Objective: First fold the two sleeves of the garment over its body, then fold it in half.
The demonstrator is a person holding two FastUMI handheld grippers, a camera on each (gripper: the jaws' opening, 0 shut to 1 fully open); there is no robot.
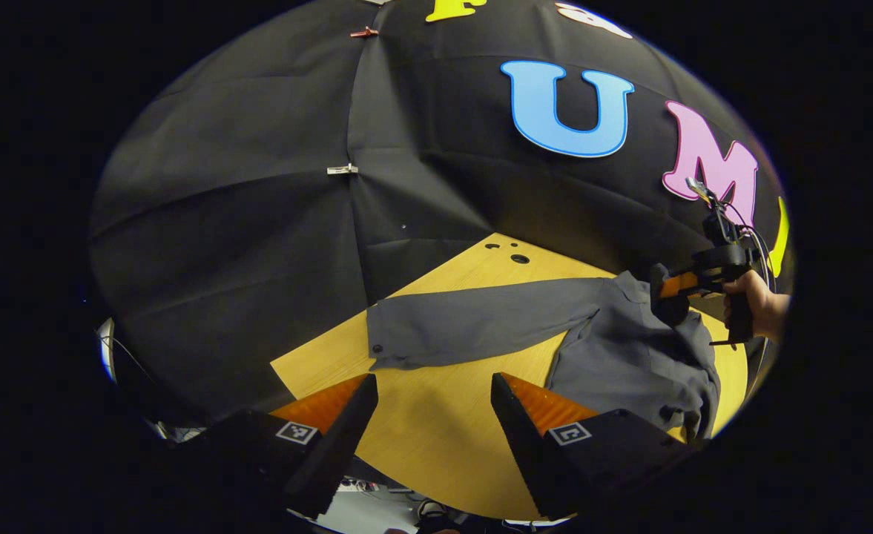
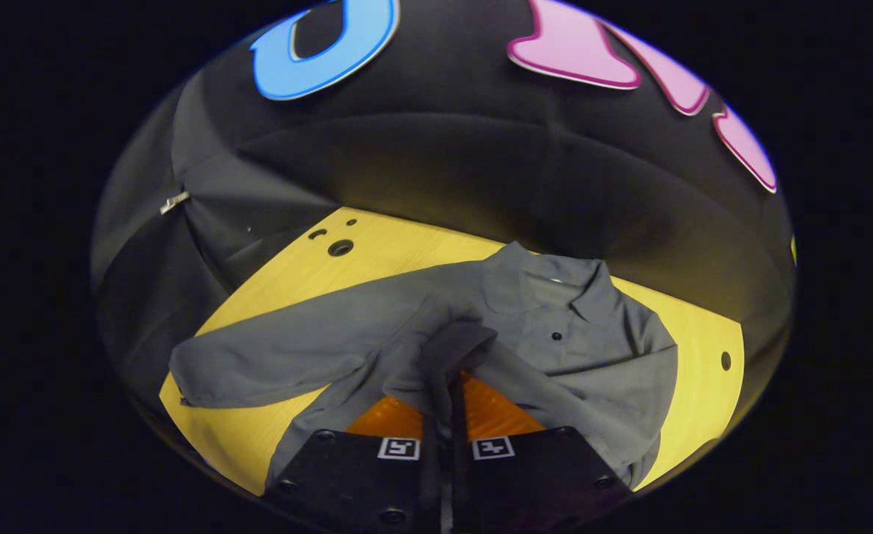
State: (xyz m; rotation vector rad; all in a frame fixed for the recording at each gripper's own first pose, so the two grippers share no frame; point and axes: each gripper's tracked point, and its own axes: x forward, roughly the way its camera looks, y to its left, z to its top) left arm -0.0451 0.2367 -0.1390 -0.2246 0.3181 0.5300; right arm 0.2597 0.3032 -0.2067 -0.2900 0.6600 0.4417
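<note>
A grey collared shirt point(image 2: 577, 348) lies on the yellow wooden table point(image 2: 399, 256), collar toward the back wall. One long sleeve point(image 1: 473, 322) stretches flat to the left, its cuff near the table's left edge. My right gripper point(image 2: 445, 378) is shut on a bunched fold of the other sleeve point(image 2: 436, 334), held up over the shirt's body. In the left gripper view that gripper point(image 1: 667, 293) shows at the far right, held by a hand point(image 1: 762, 300), above the shirt point(image 1: 629, 356). My left gripper point(image 1: 434, 382) stands open above bare table, just in front of the flat sleeve.
The table point(image 1: 436, 445) has small holes near its back corner point(image 1: 519, 259) and one by its right edge point(image 2: 725, 361). Black cloth walls stand close behind the table. The front table edge runs just below my left gripper's fingers.
</note>
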